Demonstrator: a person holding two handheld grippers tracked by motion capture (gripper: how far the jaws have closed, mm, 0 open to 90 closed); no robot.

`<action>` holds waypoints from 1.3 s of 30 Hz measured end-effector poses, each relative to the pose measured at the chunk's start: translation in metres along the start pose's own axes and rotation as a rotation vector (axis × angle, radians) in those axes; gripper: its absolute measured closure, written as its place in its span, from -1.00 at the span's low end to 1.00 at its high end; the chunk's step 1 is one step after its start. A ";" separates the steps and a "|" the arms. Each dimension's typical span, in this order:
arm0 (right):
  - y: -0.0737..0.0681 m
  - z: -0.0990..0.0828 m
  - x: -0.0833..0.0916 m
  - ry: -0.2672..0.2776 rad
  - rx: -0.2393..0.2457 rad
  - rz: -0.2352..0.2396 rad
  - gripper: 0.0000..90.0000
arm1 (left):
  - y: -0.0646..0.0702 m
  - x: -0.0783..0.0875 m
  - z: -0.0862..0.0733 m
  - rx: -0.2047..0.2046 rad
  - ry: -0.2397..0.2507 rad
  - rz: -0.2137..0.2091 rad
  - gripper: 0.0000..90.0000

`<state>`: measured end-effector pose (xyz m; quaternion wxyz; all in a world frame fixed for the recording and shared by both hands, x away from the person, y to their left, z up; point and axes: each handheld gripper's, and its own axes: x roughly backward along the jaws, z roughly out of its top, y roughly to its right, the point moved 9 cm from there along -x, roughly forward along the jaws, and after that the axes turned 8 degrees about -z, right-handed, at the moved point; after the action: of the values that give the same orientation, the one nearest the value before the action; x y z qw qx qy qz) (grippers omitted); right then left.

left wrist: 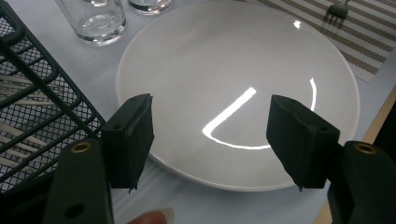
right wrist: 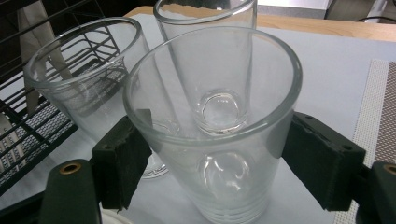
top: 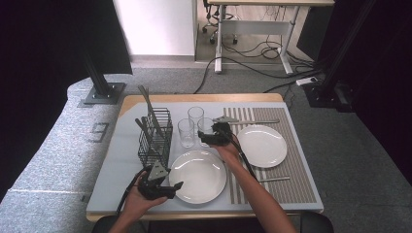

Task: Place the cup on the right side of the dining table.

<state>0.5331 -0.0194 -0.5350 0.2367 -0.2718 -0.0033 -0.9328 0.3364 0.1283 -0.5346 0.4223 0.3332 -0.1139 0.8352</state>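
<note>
One empty glass sits between the right tongs at mid-frame, pads at its sides, jaws spread to their widest.
Two more empty glasses stand just left; the wire basket holds cutlery; the left tongs gape over a bare plate on the desk.

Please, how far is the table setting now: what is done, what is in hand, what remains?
Done: one plate and a fork lie on the striped mat. In hand: a glass stands between the right hand-held gripper jaws; grip unclear. Left: the second plate, by the open left hand-held gripper, sits off the mat.
</note>
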 end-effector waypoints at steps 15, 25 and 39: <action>0.000 -0.003 -0.009 -0.007 -0.009 0.001 -0.51 | 0.000 0.000 0.000 0.002 0.001 0.001 -0.29; 0.000 -0.008 -0.019 -0.029 0.020 -0.028 -0.51 | -0.001 0.000 0.000 0.003 0.002 0.002 -0.29; -0.003 -0.007 -0.021 -0.019 0.069 -0.073 -0.39 | 0.000 0.000 0.000 0.002 0.002 0.001 -0.29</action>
<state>0.5436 -0.0091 -0.5516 0.2119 -0.2720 -0.0476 -0.9375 0.3364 0.1288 -0.5346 0.4215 0.3327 -0.1126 0.8361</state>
